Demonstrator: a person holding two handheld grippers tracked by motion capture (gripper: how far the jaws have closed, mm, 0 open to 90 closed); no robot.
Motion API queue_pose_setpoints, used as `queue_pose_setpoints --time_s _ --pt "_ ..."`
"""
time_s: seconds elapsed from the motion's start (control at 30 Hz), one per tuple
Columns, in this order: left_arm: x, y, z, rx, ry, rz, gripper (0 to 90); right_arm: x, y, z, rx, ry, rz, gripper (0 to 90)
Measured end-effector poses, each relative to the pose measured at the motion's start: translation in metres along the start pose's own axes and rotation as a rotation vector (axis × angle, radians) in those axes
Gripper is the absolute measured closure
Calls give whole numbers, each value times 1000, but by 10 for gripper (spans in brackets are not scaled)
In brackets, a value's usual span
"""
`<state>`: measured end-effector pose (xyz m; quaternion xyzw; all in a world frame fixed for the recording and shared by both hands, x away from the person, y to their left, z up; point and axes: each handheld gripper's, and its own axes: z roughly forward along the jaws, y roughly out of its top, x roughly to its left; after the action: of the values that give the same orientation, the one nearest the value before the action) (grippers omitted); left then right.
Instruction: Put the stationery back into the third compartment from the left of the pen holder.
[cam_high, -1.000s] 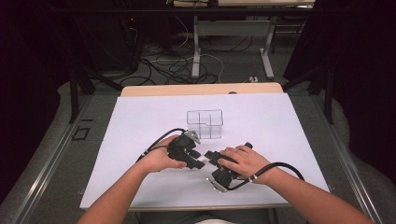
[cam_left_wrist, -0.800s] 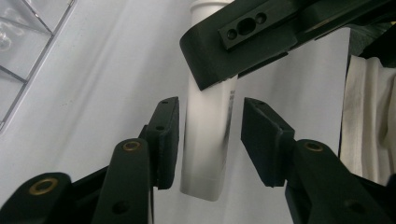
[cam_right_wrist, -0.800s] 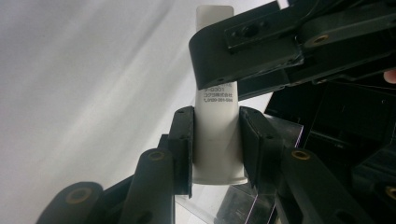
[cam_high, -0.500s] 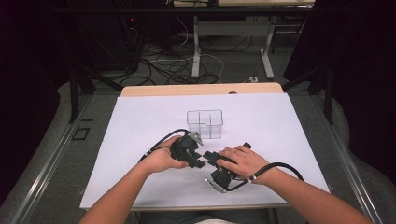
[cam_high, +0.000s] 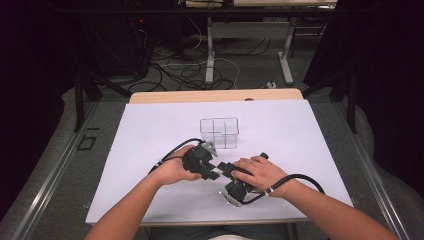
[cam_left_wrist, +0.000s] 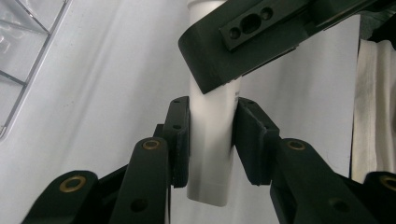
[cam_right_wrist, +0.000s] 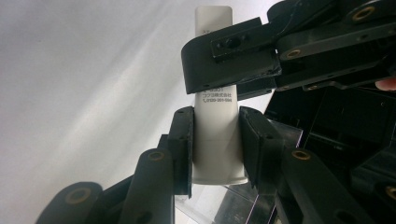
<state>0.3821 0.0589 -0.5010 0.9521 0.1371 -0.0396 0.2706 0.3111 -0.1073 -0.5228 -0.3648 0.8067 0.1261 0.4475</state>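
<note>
Left tongs (cam_left_wrist: 211, 140) are pinched on a white stick-shaped tube (cam_left_wrist: 212, 154), pads flat against its two sides near one end; their jaws have just been closing onto it. Right tongs (cam_right_wrist: 215, 147) pinch the same tube near its other end, where small print shows on its face. The tube is held between the two tools just above the white counter (cam_high: 150, 130), in front of the clear divided box (cam_high: 220, 132).

Handling estimate: light, rigid plastic with a smooth and probably slippery skin; whether one end is a removable cap cannot be confirmed. Grip on the flat sides, one tool per end.

Pose: both forearms enter from the near edge, left hand (cam_high: 175, 170) and right hand (cam_high: 260, 172) angled inward, tool tips meeting at centre.
</note>
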Motion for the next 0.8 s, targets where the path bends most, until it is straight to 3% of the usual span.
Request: queue_pose_setpoints --time_s 0.23,0.4,0.53,0.57,0.63,0.7,0.73,0.77,0.8 --pt "1 0 -1 -15 10 -3 685 -2 -1 -1 7 -4 2 659" --pt "6 -3 -2 -14 36 -37 687 -5 -5 -2 4 -19 53 605" --pt "11 -7 -3 -46 67 -78 687 -8 -8 -4 3 -26 102 550" --pt "13 -8 -4 -49 76 -85 687 -4 -9 -5 22 -24 160 544" --pt "15 -8 -6 -59 93 -97 687 -10 -10 -5 9 -30 108 533" --pt "16 -8 -8 -86 109 -114 687 -10 -11 -6 12 -36 157 526" --pt "17 -8 -10 -97 116 -119 687 -13 -12 -6 -2 -49 135 508" --pt "18 -9 -12 -117 123 -129 687 -11 -12 -8 1 -52 177 507" --pt "18 -9 -13 -131 130 -145 687 -14 -12 -8 -6 -62 167 506"
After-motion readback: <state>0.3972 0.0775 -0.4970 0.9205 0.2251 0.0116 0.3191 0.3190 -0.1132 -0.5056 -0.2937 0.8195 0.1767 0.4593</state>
